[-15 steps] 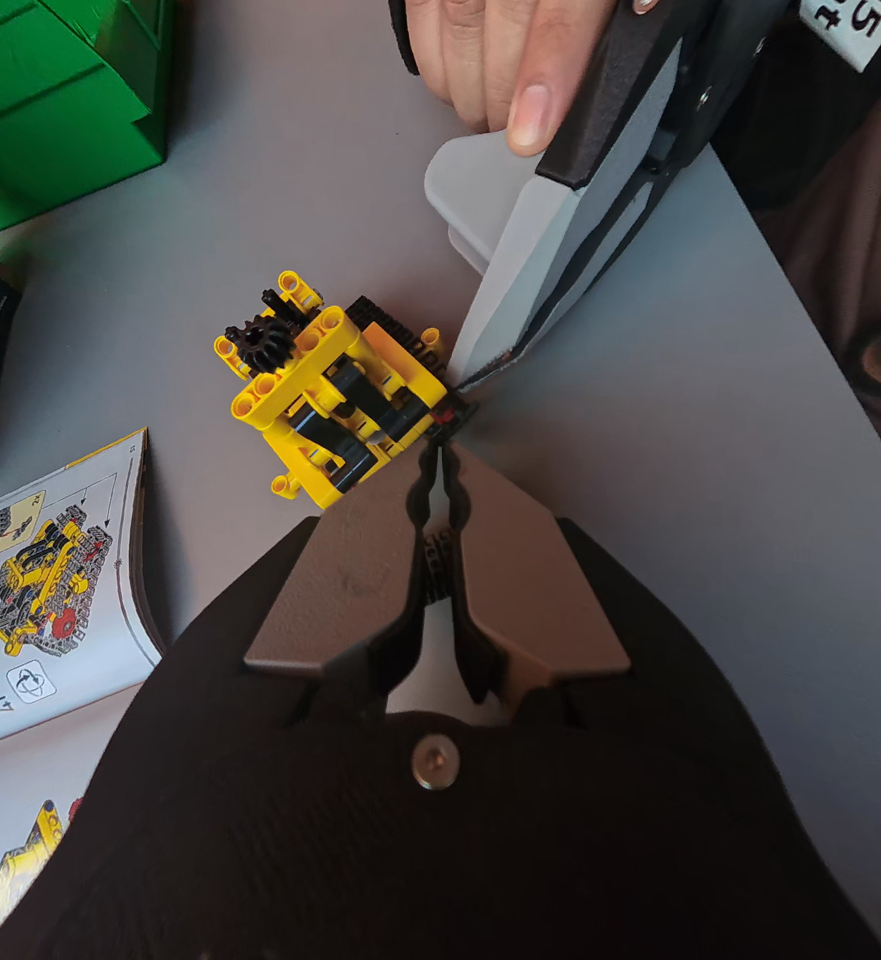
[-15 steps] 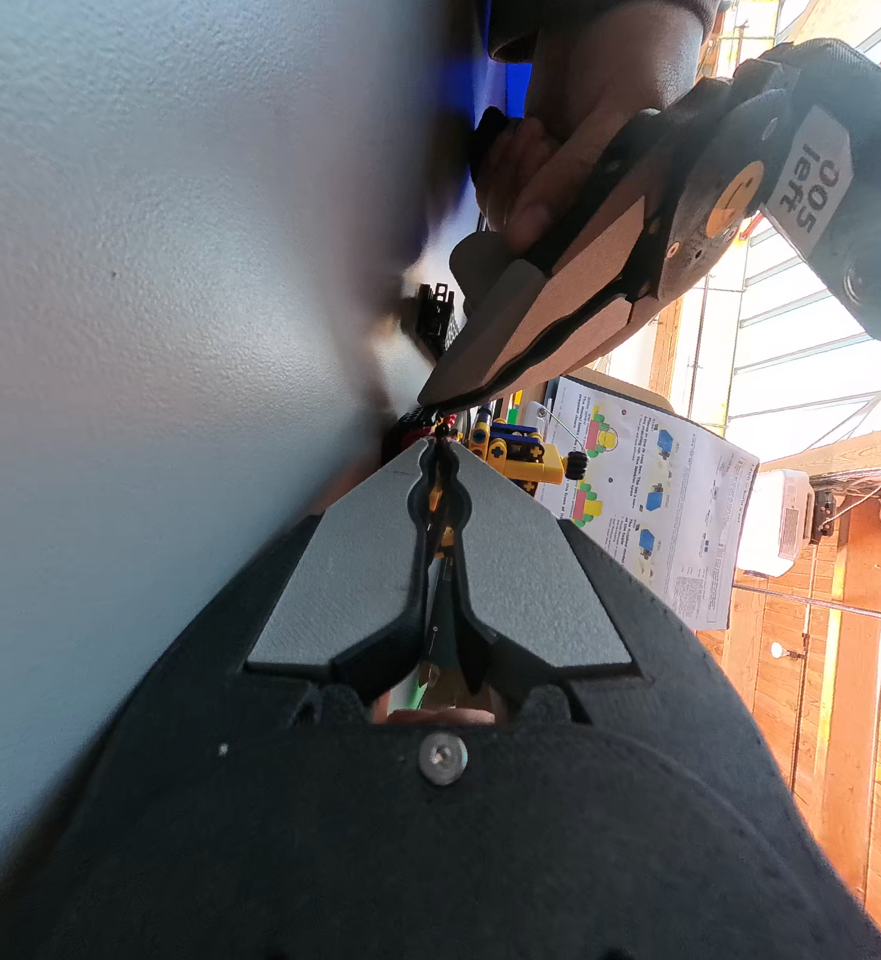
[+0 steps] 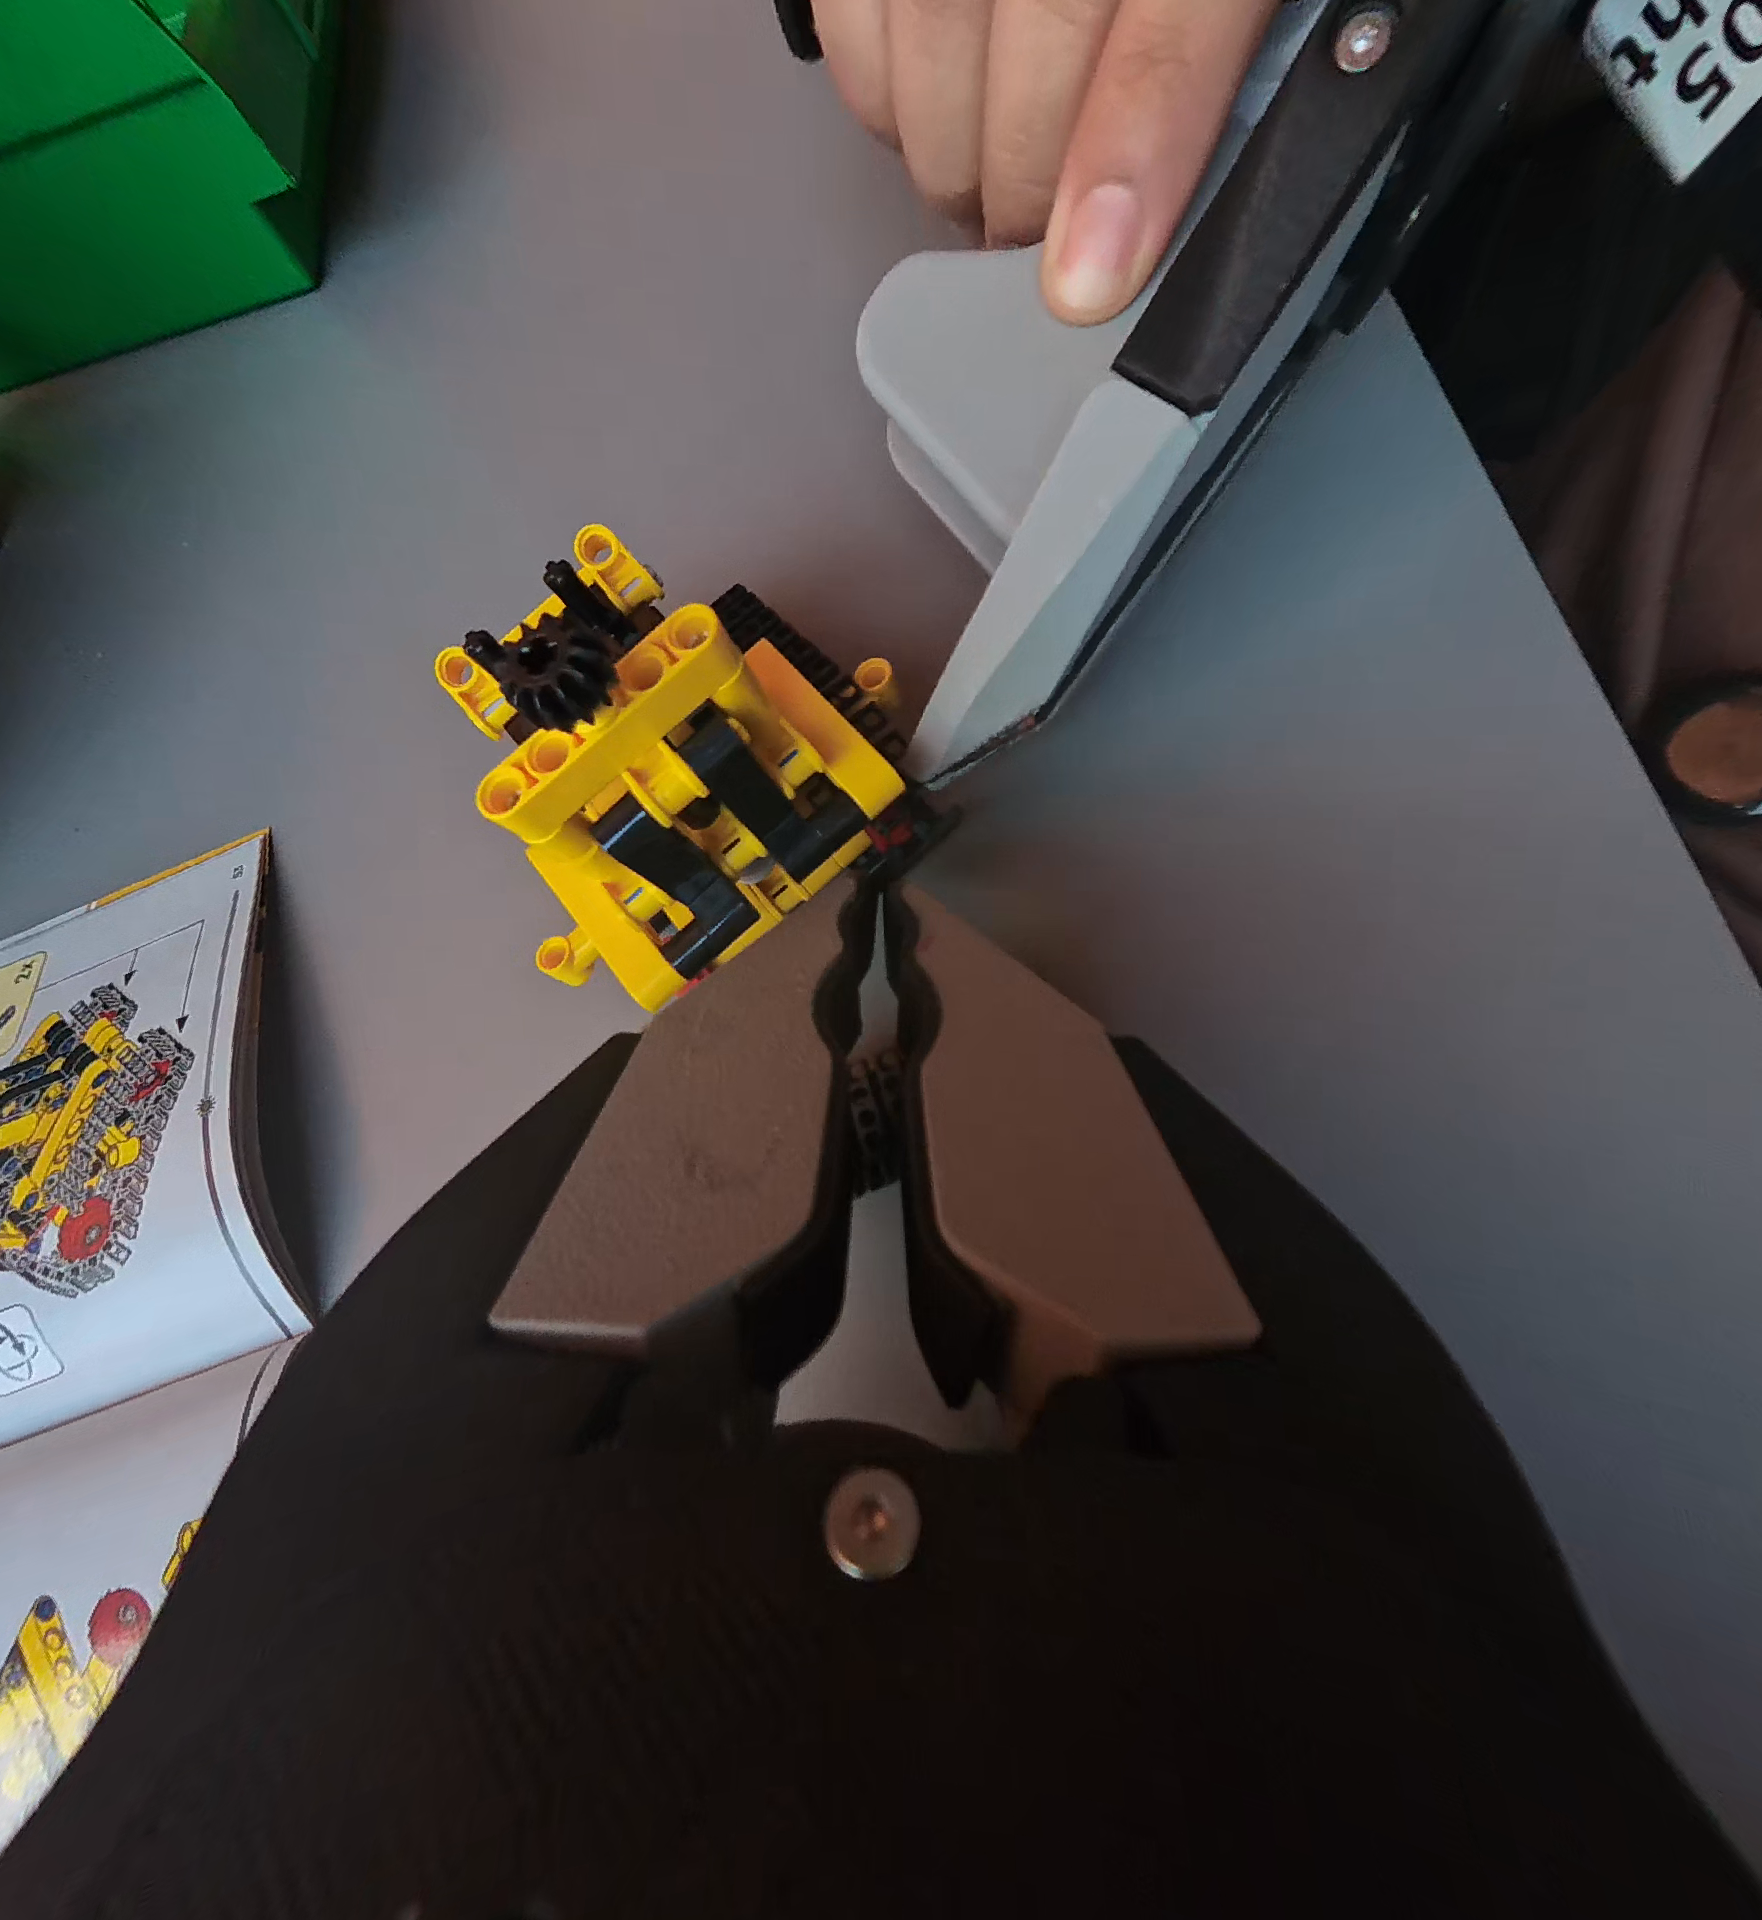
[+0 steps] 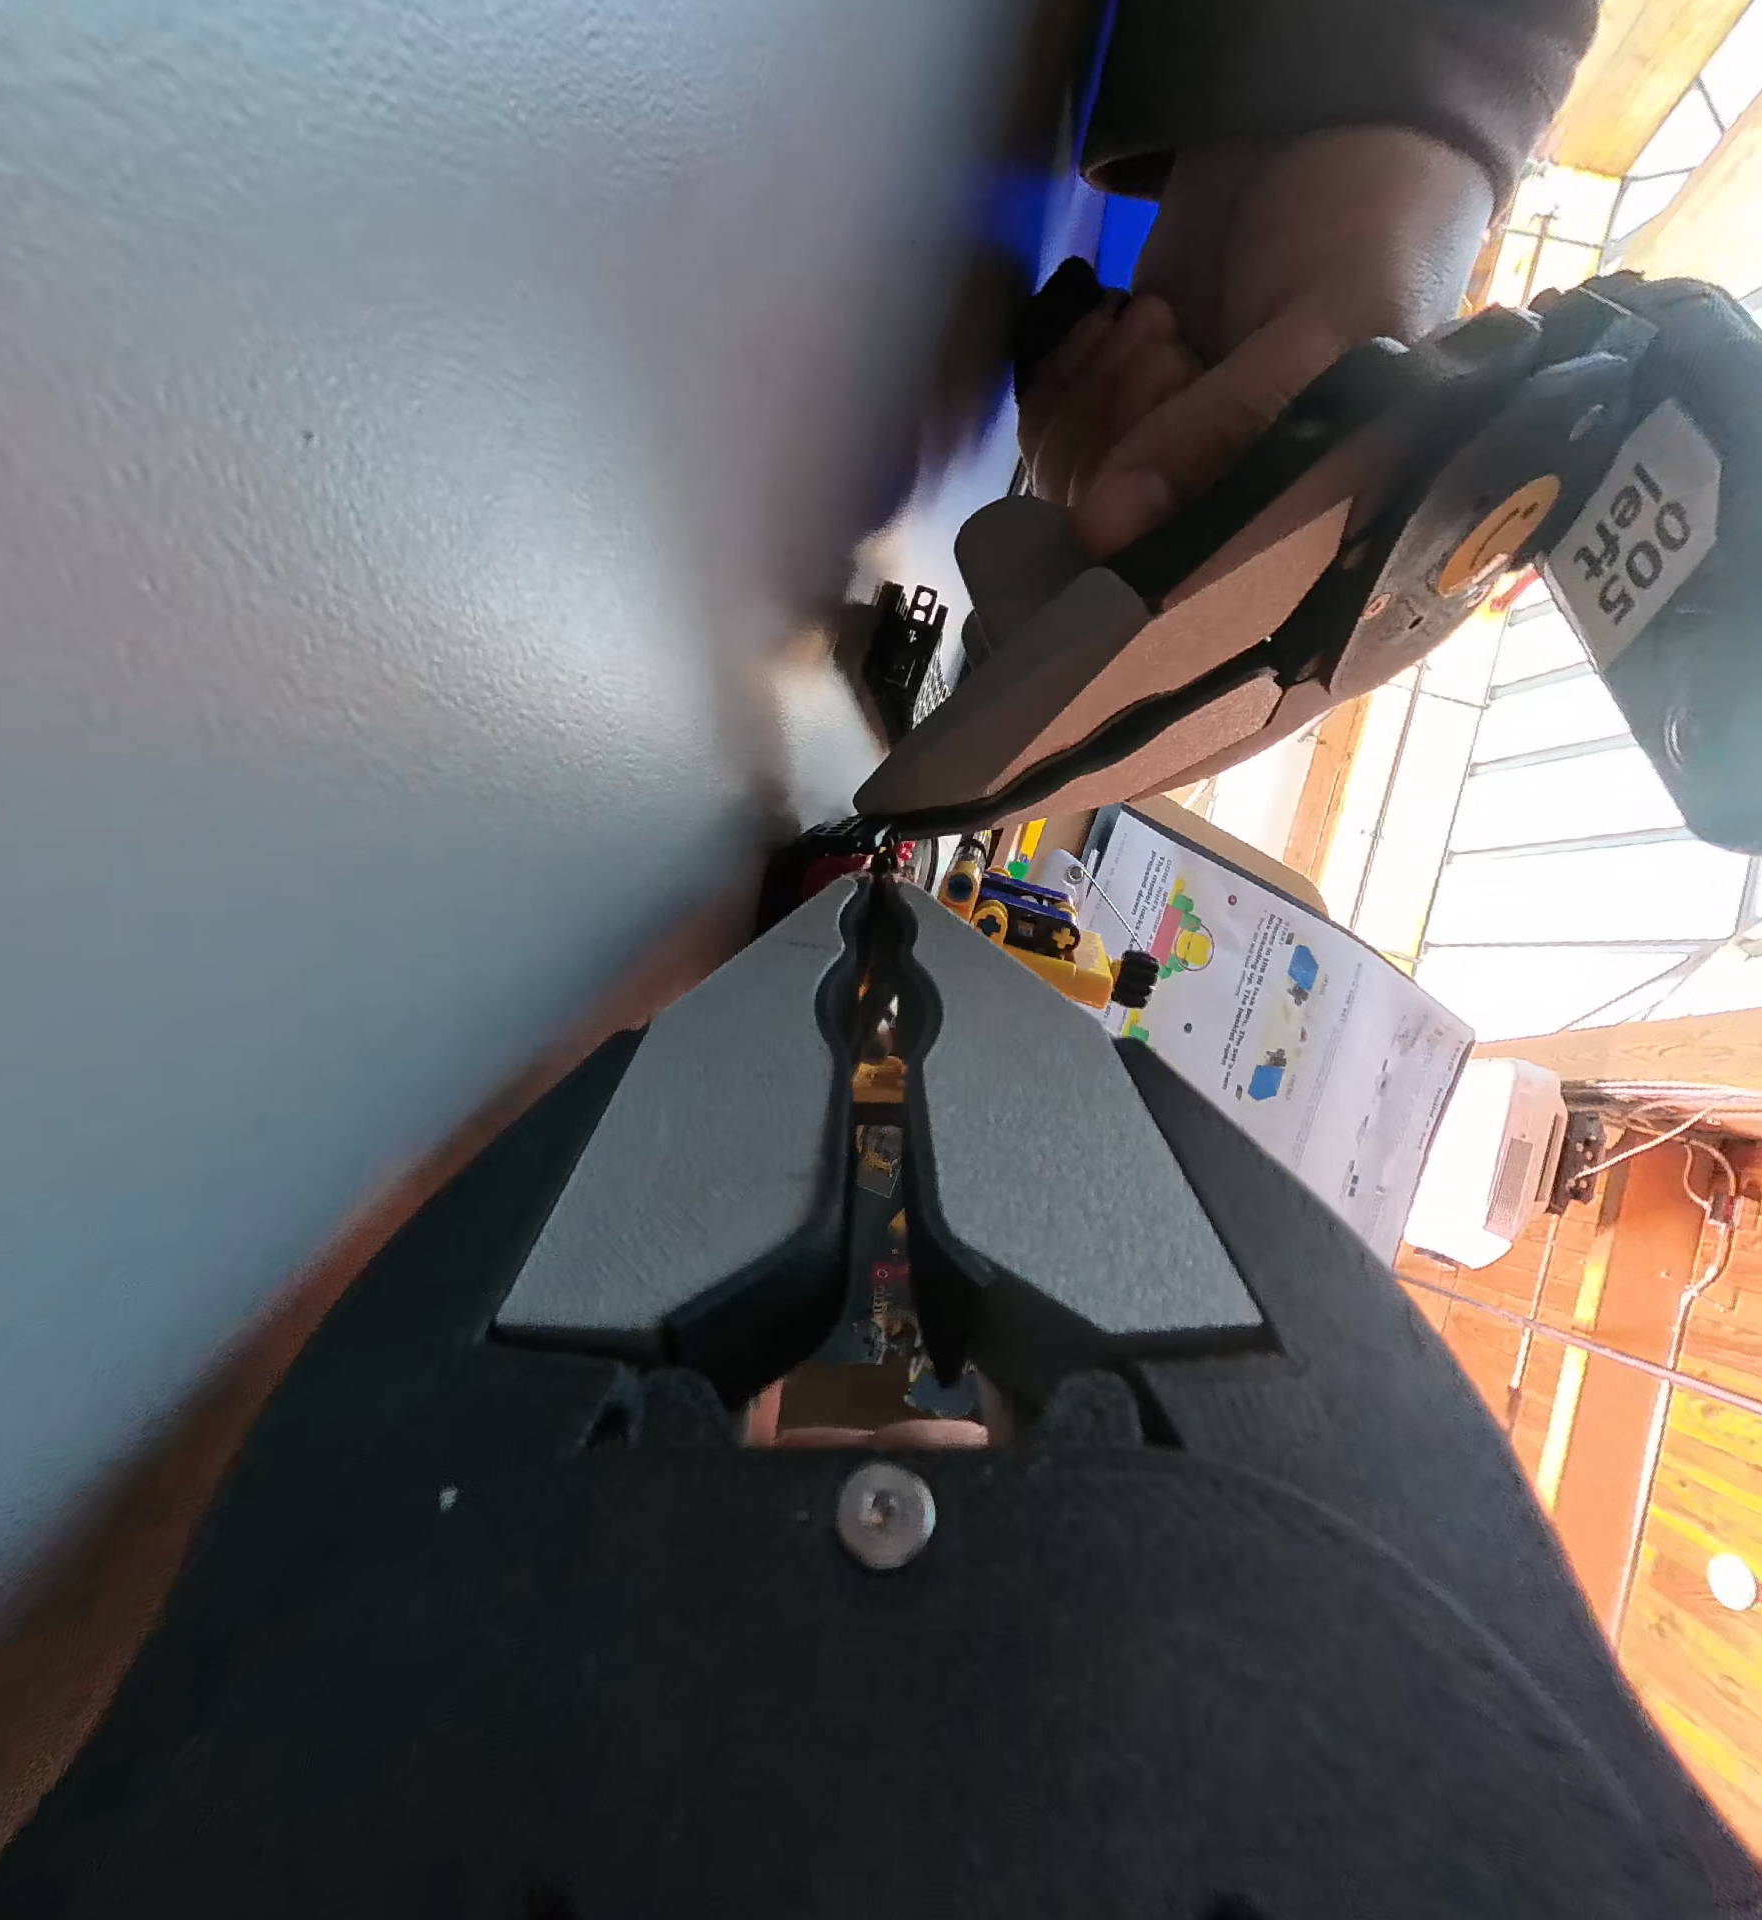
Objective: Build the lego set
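A yellow and black lego vehicle model [image 3: 690,769] with a black gear on top stands on the grey table [image 3: 1376,1039]. My left gripper [image 3: 877,883] is shut on a black track chain [image 3: 872,1122] at the model's near right corner. My right gripper [image 3: 934,774] comes in from the upper right, shut, with its tip touching the same corner by a small red and black part [image 3: 898,831]. In the right wrist view my right gripper [image 4: 882,878] pinches a thin black piece, tip to tip with the left gripper [image 4: 877,805]. The model [image 4: 1022,914] shows just behind.
An open instruction booklet [image 3: 98,1143] lies at the left. A green box [image 3: 98,177] stands at the far left corner. A hand [image 3: 1043,135] holds the right gripper. The table edge runs diagonally at the right. A printed leaflet [image 4: 1272,1039] stands behind the model. My two grippers' fingertips are within a few centimetres of each other.
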A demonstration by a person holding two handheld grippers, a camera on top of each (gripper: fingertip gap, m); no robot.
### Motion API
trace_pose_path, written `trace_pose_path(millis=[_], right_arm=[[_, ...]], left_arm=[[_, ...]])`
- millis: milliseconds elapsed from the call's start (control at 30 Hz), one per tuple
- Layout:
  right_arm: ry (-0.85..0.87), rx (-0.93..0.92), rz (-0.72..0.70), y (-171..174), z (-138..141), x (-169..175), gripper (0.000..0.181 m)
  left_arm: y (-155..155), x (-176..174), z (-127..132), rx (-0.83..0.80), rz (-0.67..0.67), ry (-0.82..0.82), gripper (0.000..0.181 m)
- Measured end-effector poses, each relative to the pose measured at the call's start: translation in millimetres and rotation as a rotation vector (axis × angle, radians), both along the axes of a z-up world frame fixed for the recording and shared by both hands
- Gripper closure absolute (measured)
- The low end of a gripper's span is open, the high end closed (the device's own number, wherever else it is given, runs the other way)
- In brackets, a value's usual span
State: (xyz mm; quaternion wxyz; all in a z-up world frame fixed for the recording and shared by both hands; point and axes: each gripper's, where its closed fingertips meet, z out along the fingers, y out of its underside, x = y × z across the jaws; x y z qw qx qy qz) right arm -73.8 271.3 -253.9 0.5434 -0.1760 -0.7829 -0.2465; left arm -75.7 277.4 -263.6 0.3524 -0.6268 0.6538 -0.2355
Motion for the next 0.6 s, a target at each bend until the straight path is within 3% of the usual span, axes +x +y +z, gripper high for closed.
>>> trace_pose_path(millis=[233,600], right_arm=[[-0.099,0.072,0.038,-1.0,0.1,-0.7,0.181],[-0.021,-0.005,0.042,-1.8,-1.1,-0.9,0.181]], left_arm=[[-1.1,-0.1,1.2,-0.038,0.009,-0.011,0.181],[2.8,2.0,-2.6,-0.099,0.082,0.009,0.181]])
